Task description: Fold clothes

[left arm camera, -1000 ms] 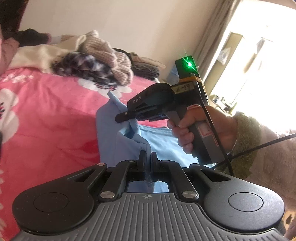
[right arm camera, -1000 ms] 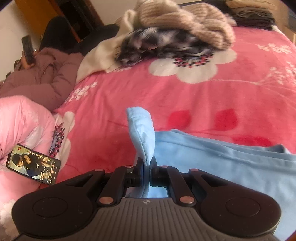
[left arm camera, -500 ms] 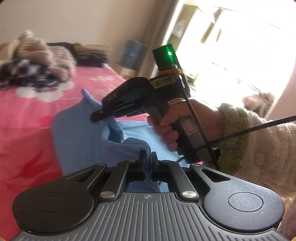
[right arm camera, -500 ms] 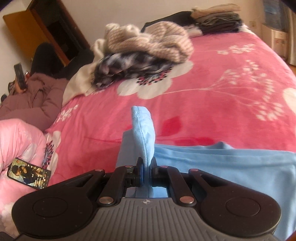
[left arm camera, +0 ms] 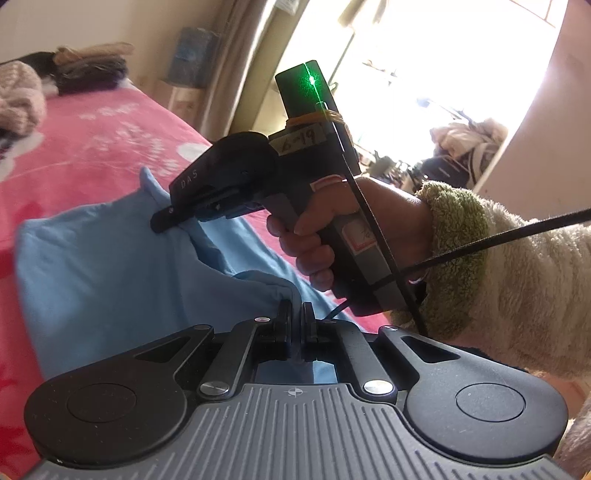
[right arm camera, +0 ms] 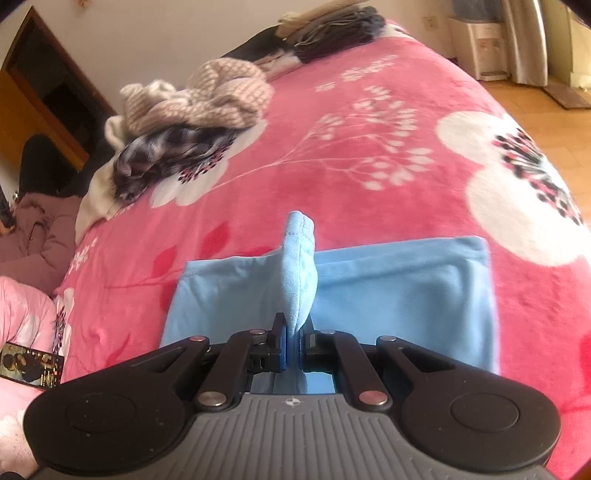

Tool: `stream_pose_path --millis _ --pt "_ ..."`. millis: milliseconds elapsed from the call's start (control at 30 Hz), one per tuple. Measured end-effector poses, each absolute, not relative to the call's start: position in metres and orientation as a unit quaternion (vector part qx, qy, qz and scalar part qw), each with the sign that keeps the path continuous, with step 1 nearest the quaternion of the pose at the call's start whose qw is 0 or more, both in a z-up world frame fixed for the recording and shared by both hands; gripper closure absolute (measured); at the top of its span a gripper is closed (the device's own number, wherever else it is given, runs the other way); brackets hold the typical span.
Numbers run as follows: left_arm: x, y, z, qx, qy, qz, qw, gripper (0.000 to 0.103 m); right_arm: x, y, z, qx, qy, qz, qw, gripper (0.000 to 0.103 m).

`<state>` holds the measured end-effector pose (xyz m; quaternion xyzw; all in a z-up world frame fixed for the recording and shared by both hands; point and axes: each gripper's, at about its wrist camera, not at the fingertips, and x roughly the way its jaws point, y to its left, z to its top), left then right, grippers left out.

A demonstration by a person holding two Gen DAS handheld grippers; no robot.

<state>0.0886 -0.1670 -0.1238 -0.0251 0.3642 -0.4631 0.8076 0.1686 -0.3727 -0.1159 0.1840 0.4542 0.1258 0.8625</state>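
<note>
A light blue garment (right arm camera: 399, 288) lies on the pink flowered bedspread (right arm camera: 369, 147), partly folded over itself. My right gripper (right arm camera: 294, 332) is shut on a raised edge of it, which stands up as a blue flap (right arm camera: 300, 266). My left gripper (left arm camera: 296, 314) is shut on another edge of the blue garment (left arm camera: 110, 273), lifted off the bed. The right gripper (left arm camera: 162, 223) also shows in the left wrist view, held in a hand, pinching the cloth just beyond my left gripper.
A heap of unfolded clothes (right arm camera: 192, 118) lies at the far side of the bed. Folded dark clothes (right arm camera: 332, 29) are stacked at the far end. A phone (right arm camera: 29, 365) lies at the left on pink bedding. The bed edge and wooden floor (right arm camera: 535, 96) are at right.
Both grippers have swung right and lifted while holding the garment. The blue cloth has been carried over itself, and more of the bed's right side and the window now show.
</note>
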Motion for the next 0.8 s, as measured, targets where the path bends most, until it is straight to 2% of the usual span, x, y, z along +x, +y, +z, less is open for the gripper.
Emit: stream_pose_path --millis 800 --pt "0.083 -0.229 -0.13 0.009 0.385 -0.501 0.775 0.101 0.149 -0.462 -0.135 0.264 0.431 0.119 0.855 0.097"
